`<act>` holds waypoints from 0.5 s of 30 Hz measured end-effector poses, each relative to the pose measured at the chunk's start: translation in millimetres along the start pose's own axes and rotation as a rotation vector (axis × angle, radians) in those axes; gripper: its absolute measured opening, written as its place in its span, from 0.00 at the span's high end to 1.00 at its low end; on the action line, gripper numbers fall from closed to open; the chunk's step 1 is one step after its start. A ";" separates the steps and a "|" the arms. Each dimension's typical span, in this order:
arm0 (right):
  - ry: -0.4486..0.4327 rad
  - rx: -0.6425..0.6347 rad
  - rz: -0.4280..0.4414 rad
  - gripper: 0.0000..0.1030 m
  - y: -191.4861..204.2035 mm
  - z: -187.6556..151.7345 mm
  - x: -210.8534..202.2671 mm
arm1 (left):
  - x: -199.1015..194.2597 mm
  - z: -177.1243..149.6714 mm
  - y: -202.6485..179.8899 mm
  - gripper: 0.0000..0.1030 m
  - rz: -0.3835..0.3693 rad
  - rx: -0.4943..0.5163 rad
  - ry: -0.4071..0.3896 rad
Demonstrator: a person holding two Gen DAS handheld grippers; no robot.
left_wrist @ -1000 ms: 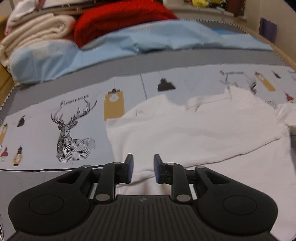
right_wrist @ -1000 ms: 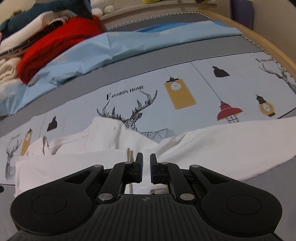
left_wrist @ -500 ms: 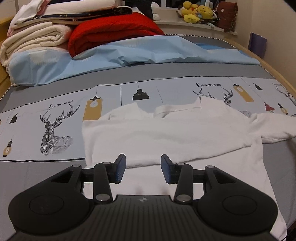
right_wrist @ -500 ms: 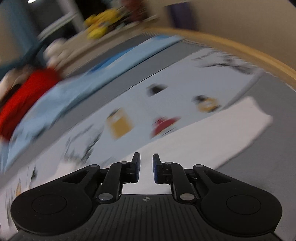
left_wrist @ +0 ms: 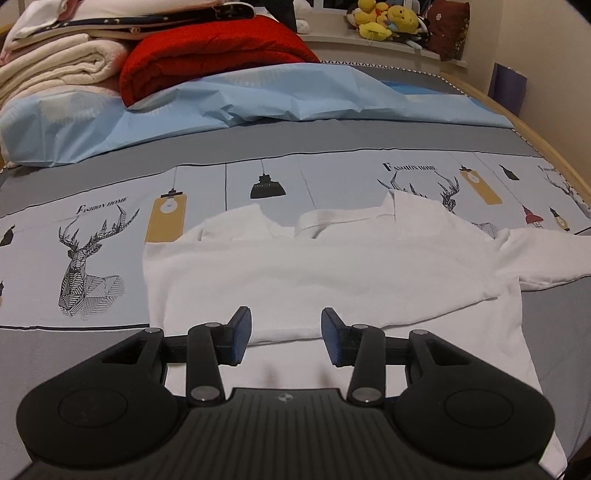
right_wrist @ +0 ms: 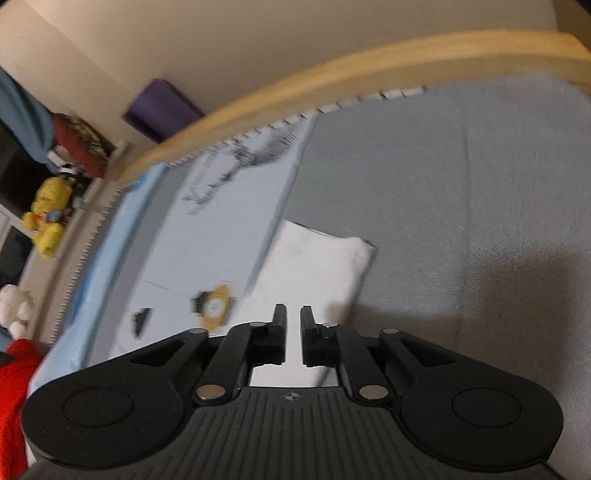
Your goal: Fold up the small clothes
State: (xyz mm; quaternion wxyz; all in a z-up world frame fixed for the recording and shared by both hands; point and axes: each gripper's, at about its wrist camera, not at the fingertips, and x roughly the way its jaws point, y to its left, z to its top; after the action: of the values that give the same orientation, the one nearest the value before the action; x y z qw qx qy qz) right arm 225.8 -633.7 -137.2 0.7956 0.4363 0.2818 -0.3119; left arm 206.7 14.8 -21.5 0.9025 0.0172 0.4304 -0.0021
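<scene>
A white collared shirt point(left_wrist: 332, 273) lies spread on the printed bed cover point(left_wrist: 92, 236), its left side folded over, its right sleeve point(left_wrist: 546, 258) stretched out to the right. My left gripper point(left_wrist: 286, 328) is open and empty, hovering over the shirt's lower middle. My right gripper point(right_wrist: 293, 325) has its jaws a narrow gap apart with nothing between them. It hangs above the sleeve's end point(right_wrist: 317, 258), tilted, looking toward the bed's right edge.
Folded cream blankets point(left_wrist: 48, 70) and a red blanket point(left_wrist: 210, 55) are stacked at the bed's head on a light blue sheet point(left_wrist: 258, 99). The wooden bed rim point(right_wrist: 332, 88) runs along the right. Plush toys point(left_wrist: 384, 22) sit on a shelf behind.
My left gripper opened wider and pulled back from the shirt. My right gripper swung fast to the right, from the shirt's middle to the sleeve end, and tilted.
</scene>
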 end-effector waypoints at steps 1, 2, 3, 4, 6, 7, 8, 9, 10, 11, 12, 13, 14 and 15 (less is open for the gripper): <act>0.007 0.000 -0.012 0.78 -1.9 0.1 7.3 | 0.6 -0.4 -0.3 0.55 0.001 0.008 0.000; 0.013 -0.003 -0.020 0.73 -3.0 -0.7 15.3 | 1.4 -1.1 -0.6 0.55 0.004 0.017 0.001; 0.018 -0.009 -0.026 0.69 -3.4 -1.6 20.4 | 2.1 -1.4 0.1 0.55 0.006 0.023 0.004; 0.021 -0.017 -0.037 0.69 -4.1 -2.1 26.4 | 2.7 -1.5 1.0 0.55 0.007 0.024 0.004; 0.013 -0.026 -0.040 0.70 -4.2 -2.5 34.5 | 3.7 -1.6 3.9 0.55 0.010 0.022 0.004; 0.004 -0.032 -0.037 0.83 -3.1 -2.5 37.2 | 4.1 -1.4 5.8 0.55 0.011 0.021 0.005; -0.011 -0.038 -0.046 0.94 -1.6 -2.1 38.3 | 4.4 -1.1 7.3 0.55 0.012 0.019 0.006; -0.028 -0.040 -0.059 0.96 -0.8 -1.0 37.5 | 4.5 -0.8 8.7 0.55 0.013 0.017 0.005; -0.049 -0.038 -0.059 0.96 0.7 -0.6 34.2 | 4.5 -0.4 10.3 0.55 0.015 0.015 0.004; -0.071 -0.048 -0.053 0.96 4.5 -1.4 30.8 | 4.4 0.0 11.3 0.55 0.016 0.013 0.004; -0.091 -0.070 -0.050 0.96 10.6 -2.2 28.4 | 3.9 0.7 12.6 0.55 0.015 0.009 0.004; -0.116 -0.099 -0.044 0.96 18.9 -3.7 24.2 | 2.9 1.8 13.7 0.55 0.013 0.005 0.002; -0.139 -0.126 -0.035 0.96 27.2 -5.7 19.3 | 1.5 2.6 14.8 0.55 0.010 0.002 -0.003; -0.160 -0.162 -0.028 0.96 38.0 -8.6 14.4 | -0.2 3.7 15.4 0.55 0.009 -0.001 -0.008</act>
State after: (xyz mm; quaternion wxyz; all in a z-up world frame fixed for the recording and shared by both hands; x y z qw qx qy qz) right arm 261.8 -613.7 -131.8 0.8438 0.3403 0.2478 -0.3328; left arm 209.7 30.1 -18.5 0.9041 0.0186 0.4269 0.0020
